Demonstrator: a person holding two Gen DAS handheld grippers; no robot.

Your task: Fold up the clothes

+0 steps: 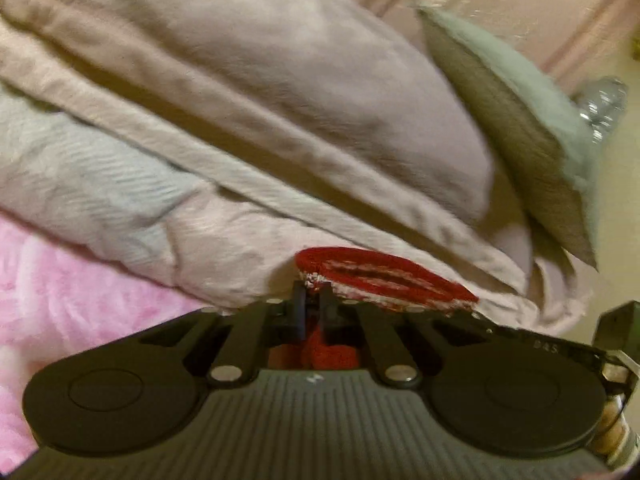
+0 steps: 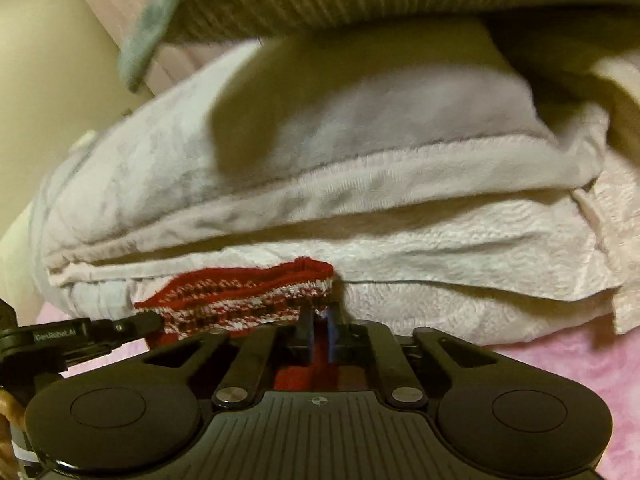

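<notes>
Jaws of both grippers, left gripper (image 1: 314,286) and right gripper (image 2: 320,314), clamp the red-and-white knit garment (image 1: 384,278).
Soft, light, floppy knit; it hangs over the pink blanket (image 1: 60,300) beside stacked pillows (image 1: 240,100); corners grip best.

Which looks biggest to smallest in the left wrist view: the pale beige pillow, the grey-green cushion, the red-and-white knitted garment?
1. Pale beige pillow, filling most of the frame.
2. Grey-green cushion, leaning at its right end.
3. Red-and-white knitted garment, only an edge showing.

The garment sits nearest the camera and is partly hidden, so its true size is unsure.
</notes>
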